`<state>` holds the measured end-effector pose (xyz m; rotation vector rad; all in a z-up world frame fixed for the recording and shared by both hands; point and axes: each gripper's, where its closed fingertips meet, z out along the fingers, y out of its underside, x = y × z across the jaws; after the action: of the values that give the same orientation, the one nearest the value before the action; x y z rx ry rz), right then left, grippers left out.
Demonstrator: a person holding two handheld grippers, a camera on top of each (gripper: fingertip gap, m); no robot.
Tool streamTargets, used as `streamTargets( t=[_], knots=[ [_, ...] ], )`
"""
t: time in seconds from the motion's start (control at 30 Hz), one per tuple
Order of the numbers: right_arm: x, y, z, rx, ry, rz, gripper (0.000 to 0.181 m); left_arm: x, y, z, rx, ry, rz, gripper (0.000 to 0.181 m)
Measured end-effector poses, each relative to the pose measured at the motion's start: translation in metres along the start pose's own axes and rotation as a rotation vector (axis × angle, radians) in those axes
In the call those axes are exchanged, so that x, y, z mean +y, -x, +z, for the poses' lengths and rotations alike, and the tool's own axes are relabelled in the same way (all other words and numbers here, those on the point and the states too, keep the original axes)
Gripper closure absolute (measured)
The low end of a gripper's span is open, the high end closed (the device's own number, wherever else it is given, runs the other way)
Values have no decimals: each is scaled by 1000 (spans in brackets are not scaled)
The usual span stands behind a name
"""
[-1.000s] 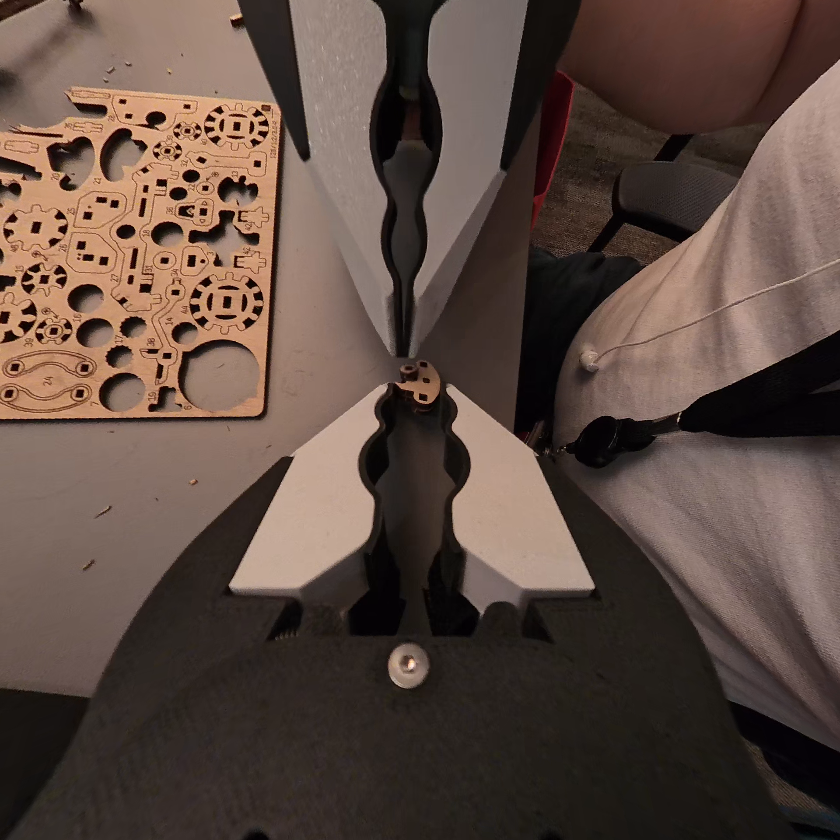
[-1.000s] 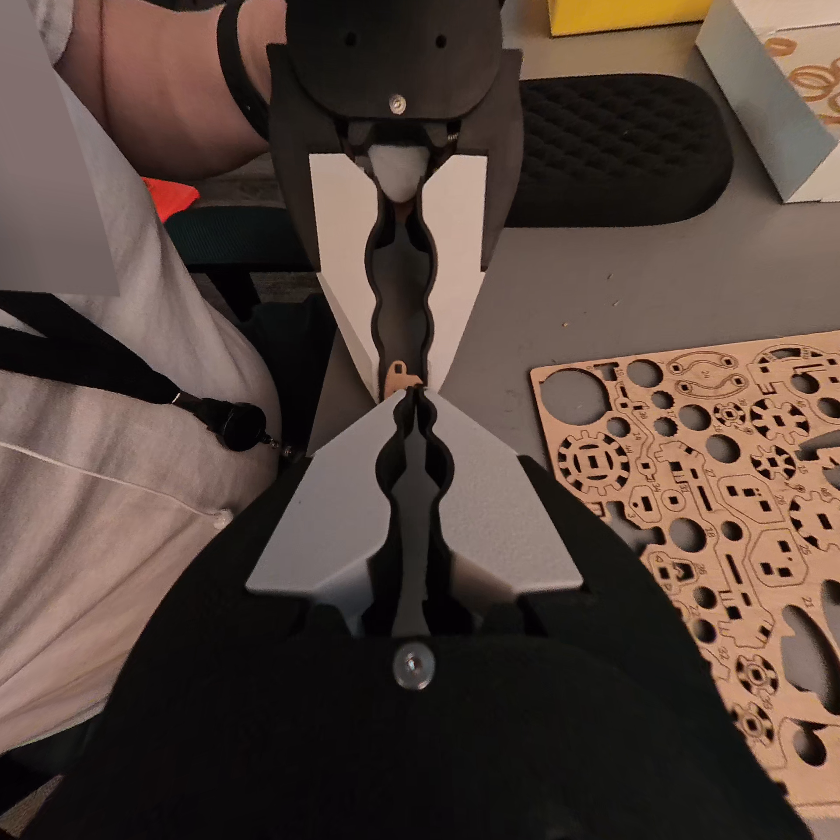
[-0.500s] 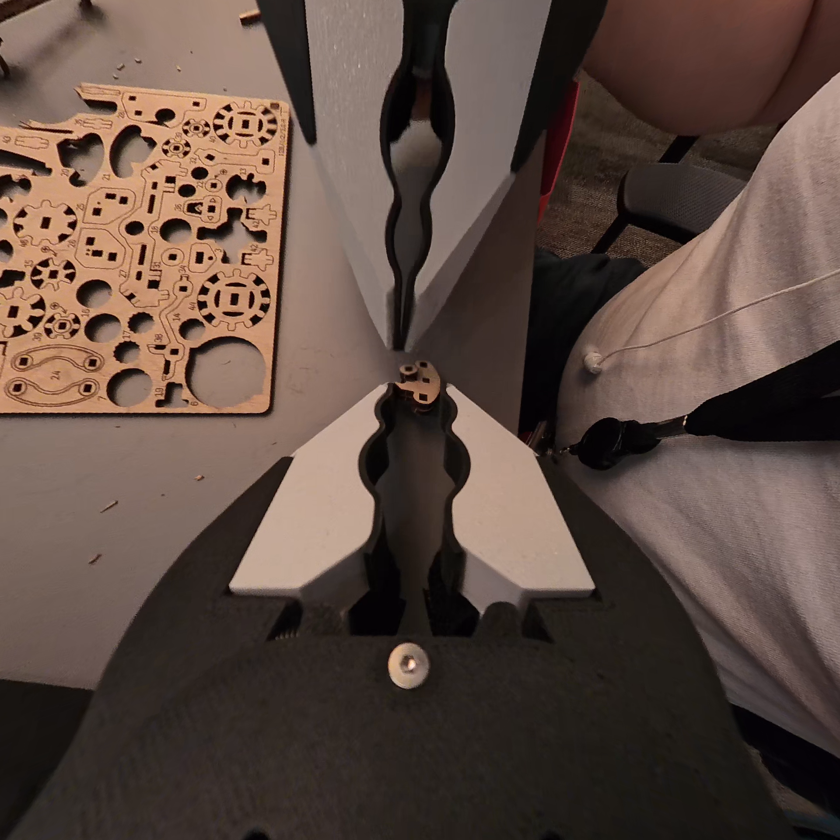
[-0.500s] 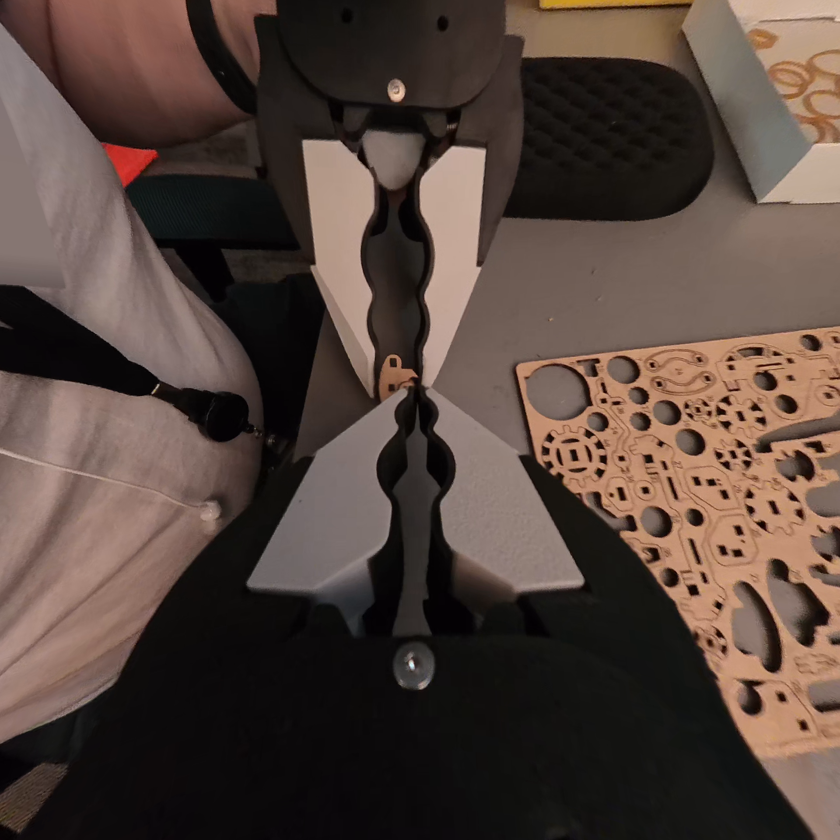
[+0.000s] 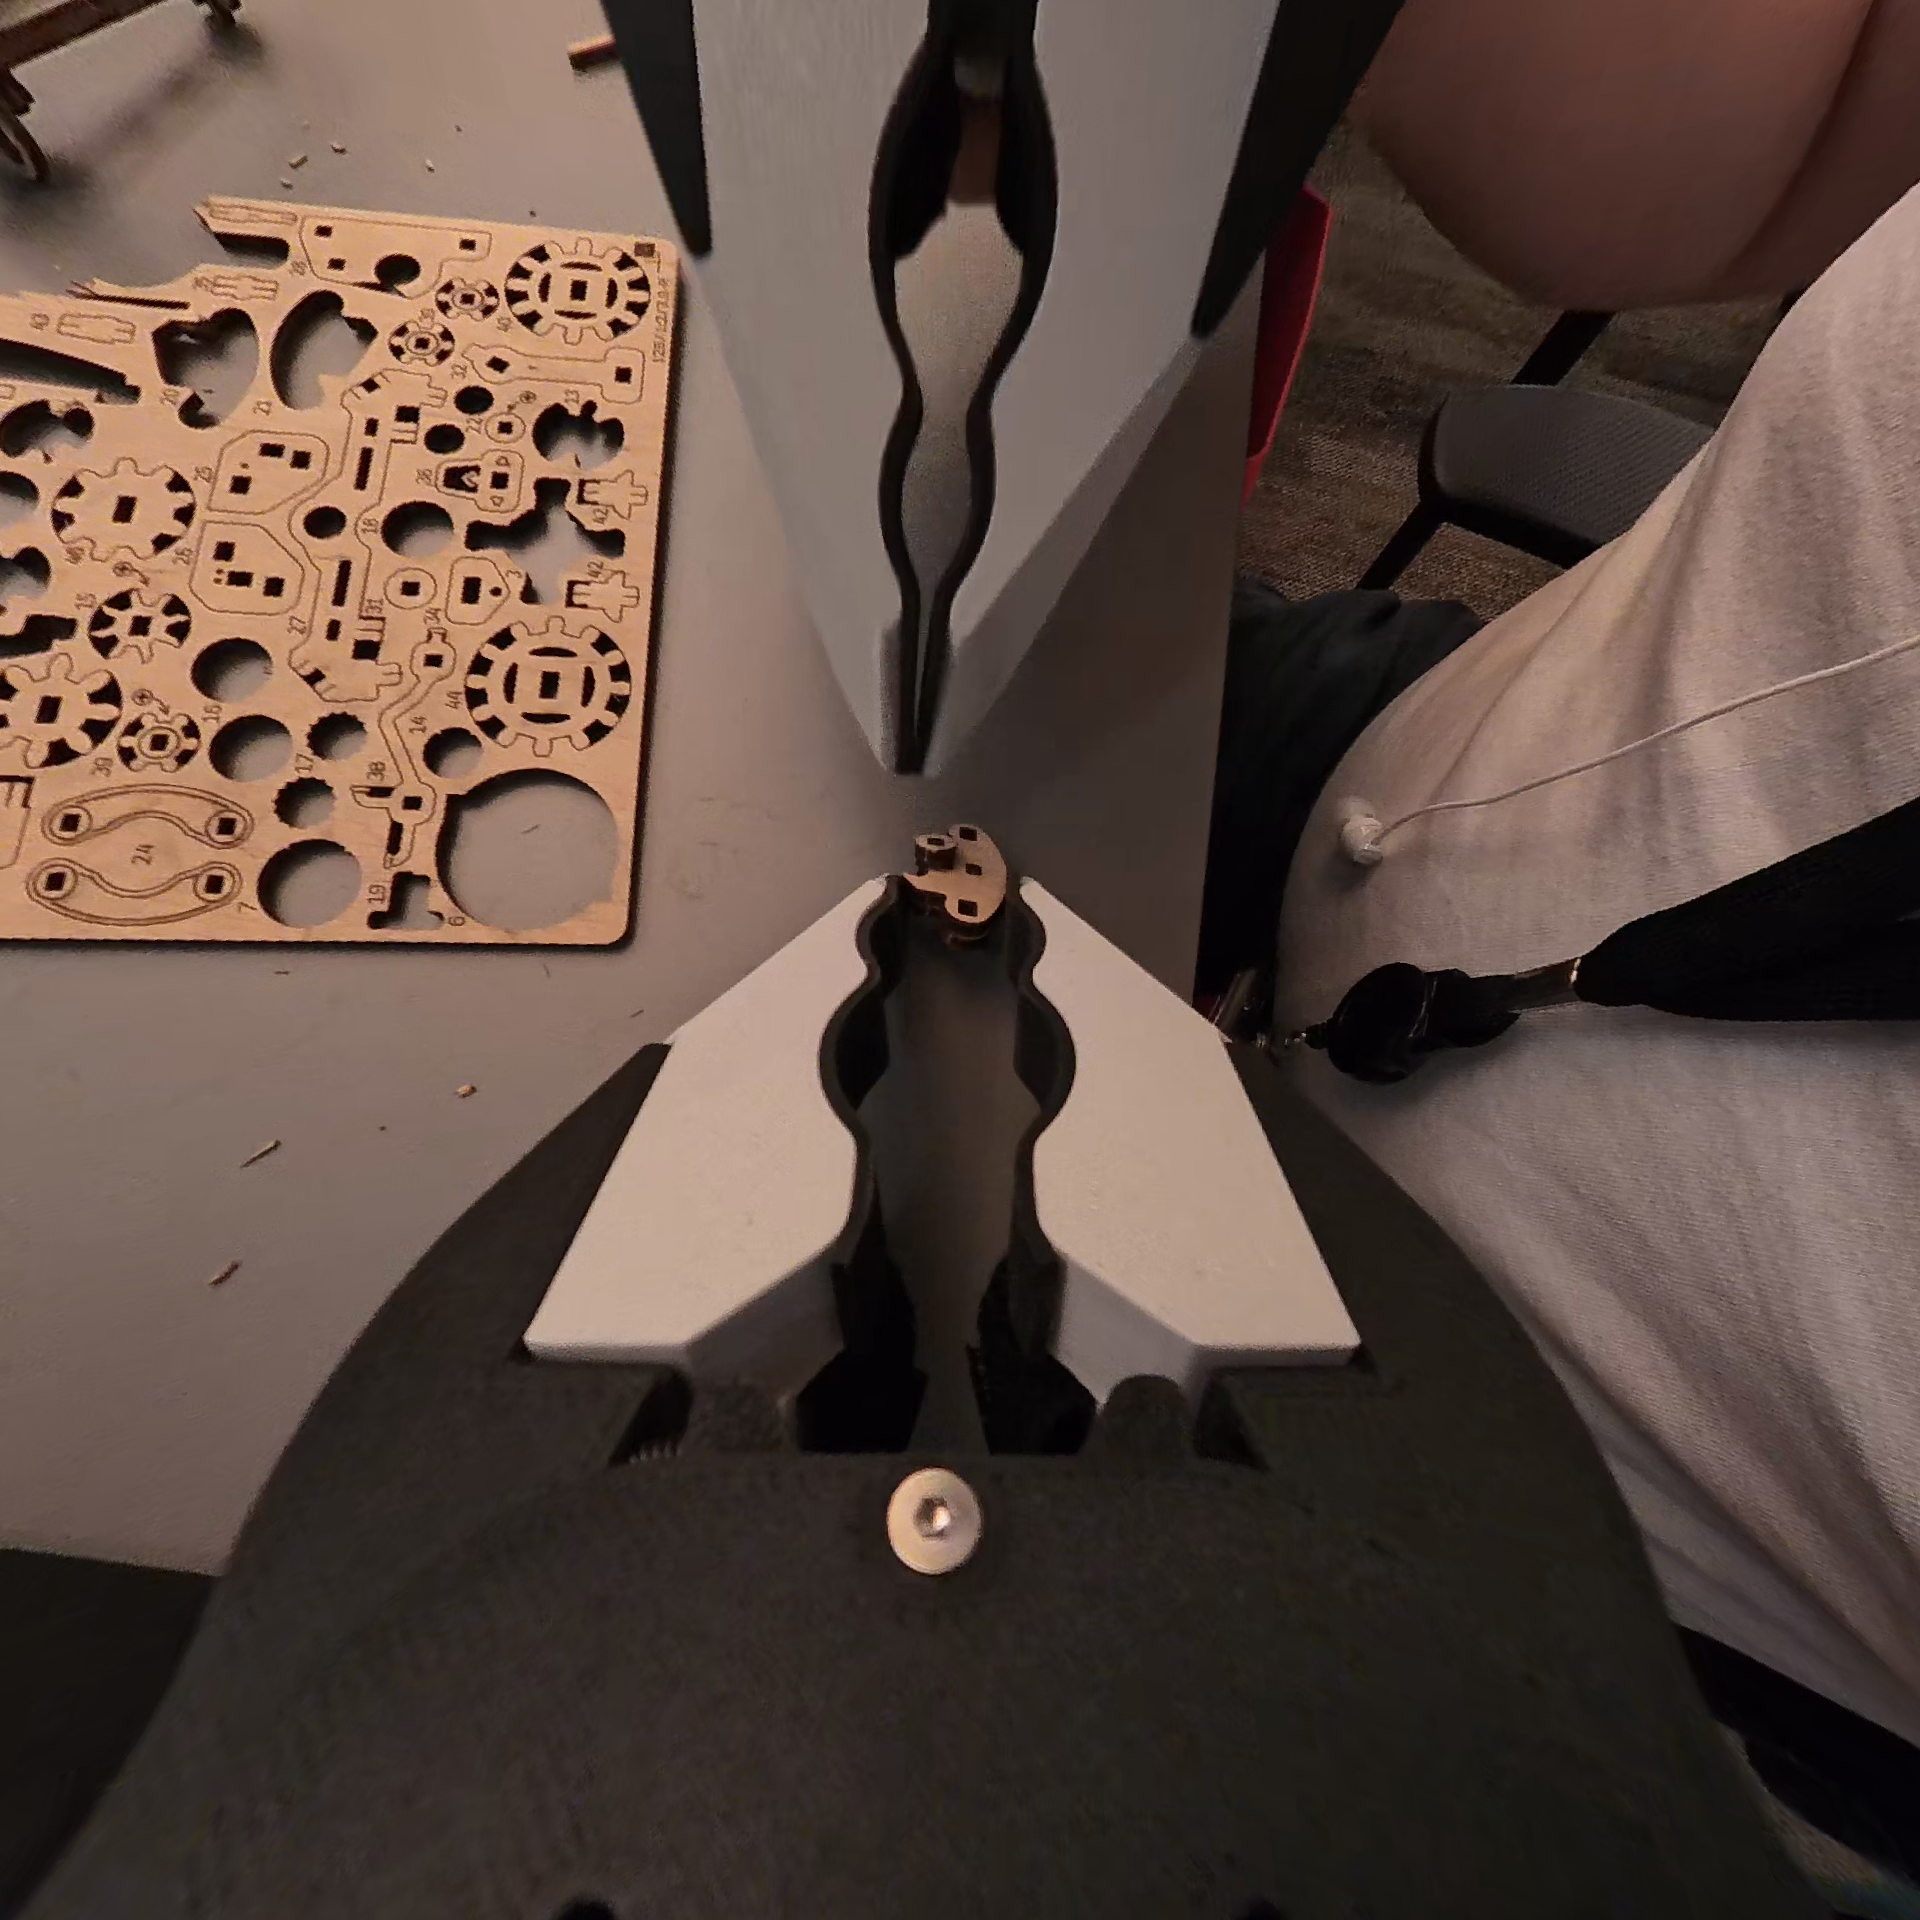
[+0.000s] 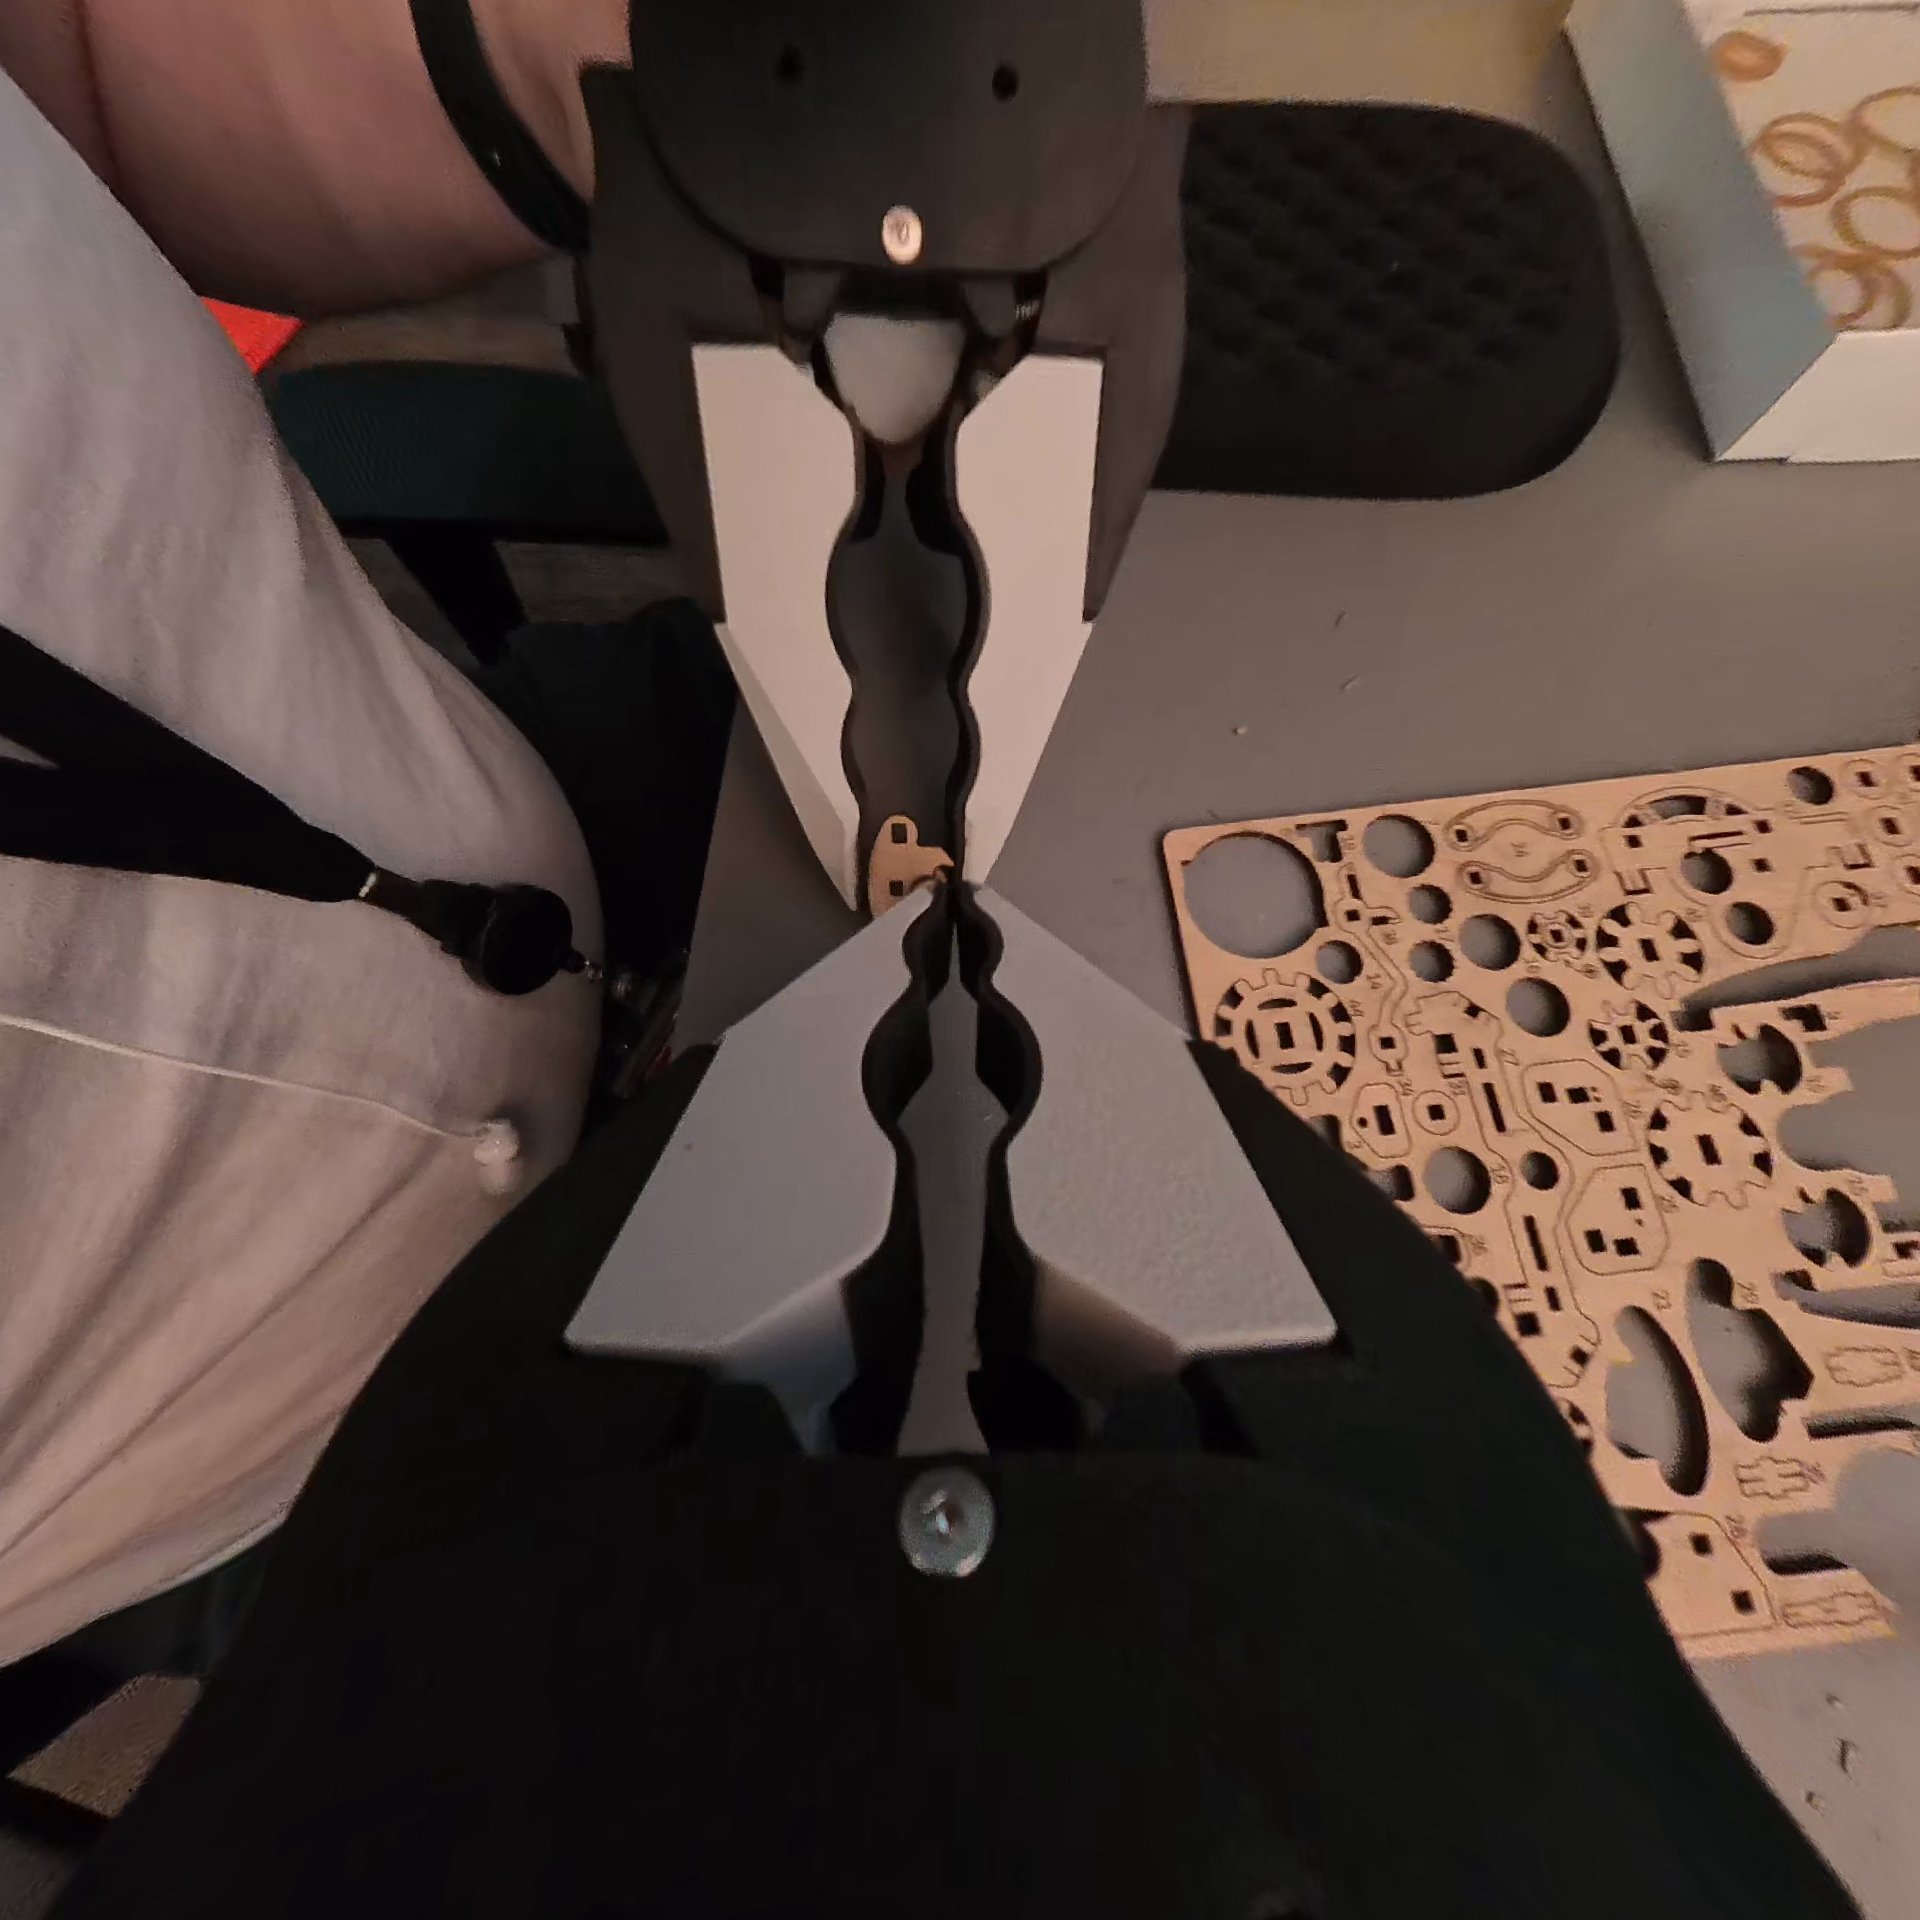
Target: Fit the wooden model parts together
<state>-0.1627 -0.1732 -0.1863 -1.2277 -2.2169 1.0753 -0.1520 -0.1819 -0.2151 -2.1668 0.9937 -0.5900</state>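
Note:
My left gripper point(image 5: 951, 899) is shut on a small flat wooden part point(image 5: 956, 883) with cut-out holes and a dark peg on its top edge. It holds the part in the air over the table's near edge. My right gripper point(image 6: 948, 899) points tip to tip at the left one and its fingers are pressed together. In the left wrist view the right gripper point(image 5: 914, 764) stands a short gap from the part. In the right wrist view the part point(image 6: 899, 862) shows between the left gripper's fingertips point(image 6: 857, 894). I see nothing in the right gripper.
A laser-cut wooden sheet point(image 5: 312, 582) with several punched-out holes lies flat on the grey table point(image 5: 312, 1091); it also shows in the right wrist view point(image 6: 1558, 1091). A black foam pad point(image 6: 1382, 301) and a white box point(image 6: 1766, 260) sit behind. A person's white shirt point(image 5: 1558, 1143) is close by.
The right gripper's tips have drawn slightly away from the wooden part. Both grippers drifted a little over the table; the left still holds the part.

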Motion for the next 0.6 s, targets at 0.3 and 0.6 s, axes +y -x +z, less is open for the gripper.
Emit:
streamTargets(
  t=[0.3,0.6],
  knots=[
    [7,0,-4,2,47,14,181,0,0,0,3,-2,-2,163],
    [-3,1,-4,22,-8,4,181,0,2,0,-7,-4,-6,163]
  ],
)
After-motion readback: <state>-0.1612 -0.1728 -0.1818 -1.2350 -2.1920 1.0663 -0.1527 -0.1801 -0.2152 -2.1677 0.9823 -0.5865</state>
